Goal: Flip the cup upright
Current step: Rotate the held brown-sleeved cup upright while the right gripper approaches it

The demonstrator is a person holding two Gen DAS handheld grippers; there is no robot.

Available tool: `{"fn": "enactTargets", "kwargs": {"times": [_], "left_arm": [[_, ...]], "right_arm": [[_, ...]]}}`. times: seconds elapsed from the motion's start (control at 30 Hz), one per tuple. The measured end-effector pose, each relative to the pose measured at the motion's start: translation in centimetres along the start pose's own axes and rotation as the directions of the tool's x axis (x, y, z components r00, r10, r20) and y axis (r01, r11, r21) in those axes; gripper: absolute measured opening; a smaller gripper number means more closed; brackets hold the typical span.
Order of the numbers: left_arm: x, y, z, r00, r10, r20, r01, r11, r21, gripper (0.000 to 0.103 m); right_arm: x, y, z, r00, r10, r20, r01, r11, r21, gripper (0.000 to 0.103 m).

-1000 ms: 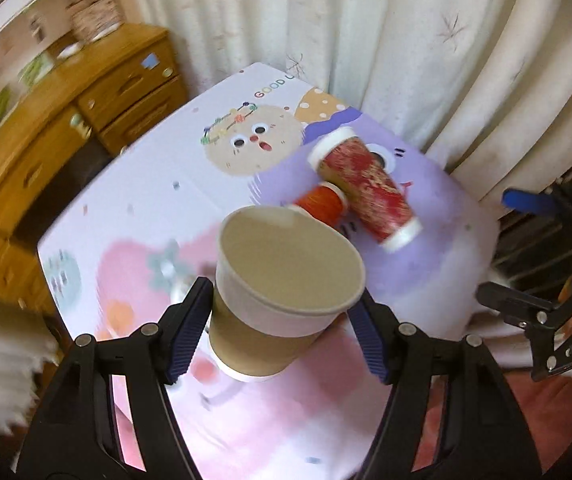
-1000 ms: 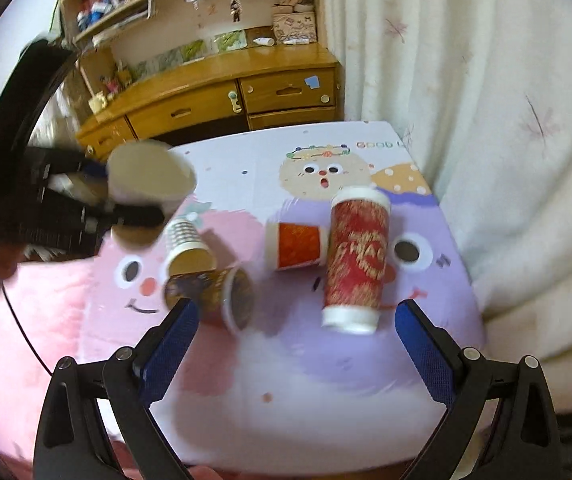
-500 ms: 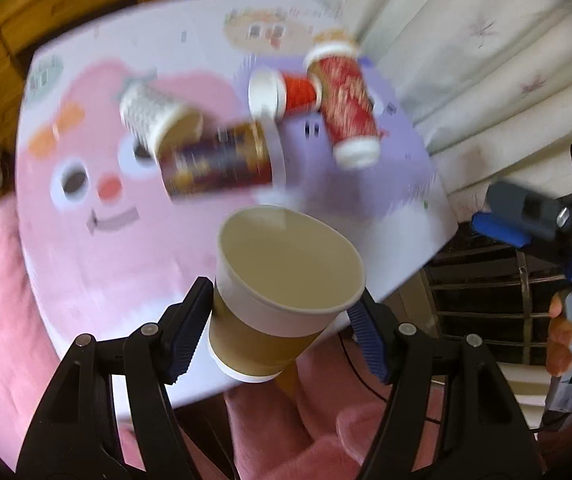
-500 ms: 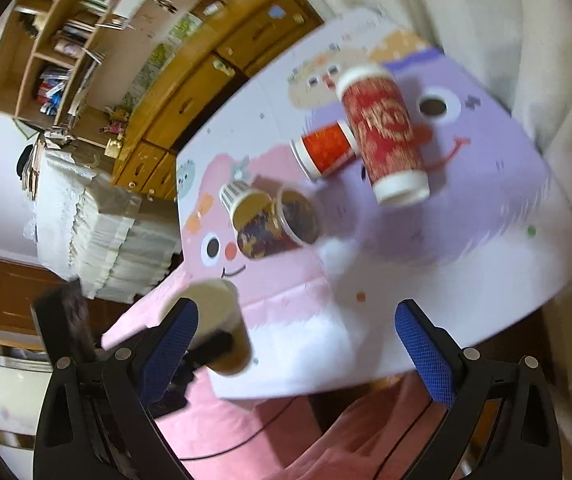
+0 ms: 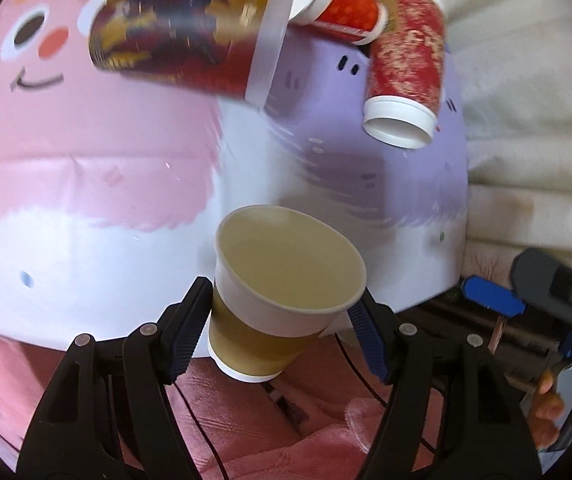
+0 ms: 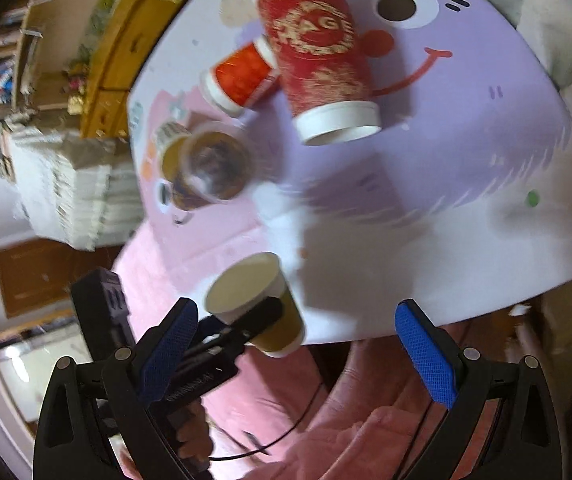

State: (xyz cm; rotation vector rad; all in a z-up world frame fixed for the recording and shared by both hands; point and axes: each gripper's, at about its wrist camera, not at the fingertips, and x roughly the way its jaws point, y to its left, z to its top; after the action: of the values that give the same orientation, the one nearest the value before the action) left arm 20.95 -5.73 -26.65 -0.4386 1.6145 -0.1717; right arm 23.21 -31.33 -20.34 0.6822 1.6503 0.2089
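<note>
Brown paper cup (image 5: 282, 292) sitting mouth-up between left gripper (image 5: 280, 332) fingers, gripped, hanging over counter (image 5: 86, 184) edge. Right gripper (image 6: 298, 344) idling wide, holding nothing

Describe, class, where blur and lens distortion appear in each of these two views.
Left wrist view: the dark patterned cup lying on the table is motion-smeared, while the held brown cup stays sharp. Right wrist view: fisheye bends the table edge, and the dark cup's mouth is blurred.

Four cups lie on their sides on the table (image 6: 486, 168), clustered toward its far edge: a tall cup (image 6: 318, 56) rightmost, a short cup (image 6: 242, 76) touching its left. Two more cups (image 6: 206, 168) lie further left, and a fifth cup (image 6: 254, 304) sits mouth-up at the near edge.
</note>
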Motion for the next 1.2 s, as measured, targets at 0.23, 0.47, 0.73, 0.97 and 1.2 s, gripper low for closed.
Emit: {"fn": "enactTargets", "kwargs": {"times": [0.23, 0.47, 0.73, 0.97, 1.2], "left_arm": [[3.1, -0.4, 0.3, 0.999, 0.03, -0.024, -0.032, 0.996, -0.079, 0.069], [3.7, -0.5, 0.3, 0.998, 0.064, -0.023, -0.066, 0.993, -0.1, 0.072], [1.2, -0.8, 0.2, 0.998, 0.056, 0.013, -0.055, 0.996, -0.067, 0.076], [-3.1, -0.2, -0.9, 0.995, 0.043, 0.086, -0.043, 0.999, -0.007, 0.076], [-8.1, 2.4, -2.6, 0.968, 0.08, 0.237, -0.09, 0.995, 0.031, 0.076]], "right_arm": [[1.7, -2.4, 2.7, 0.994, -0.049, -0.093, 0.042, 0.996, -0.074, 0.1], [2.3, -3.4, 3.1, 0.99, -0.057, -0.131, 0.044, 0.994, -0.105, 0.1], [2.3, -3.0, 2.6, 0.992, -0.035, -0.121, 0.024, 0.995, -0.093, 0.1], [1.5, -1.6, 1.6, 0.998, -0.009, -0.068, 0.004, 0.997, -0.083, 0.1], [1.8, 0.4, -0.5, 1.0, -0.003, -0.006, 0.003, 0.998, -0.066, 0.1]]}}
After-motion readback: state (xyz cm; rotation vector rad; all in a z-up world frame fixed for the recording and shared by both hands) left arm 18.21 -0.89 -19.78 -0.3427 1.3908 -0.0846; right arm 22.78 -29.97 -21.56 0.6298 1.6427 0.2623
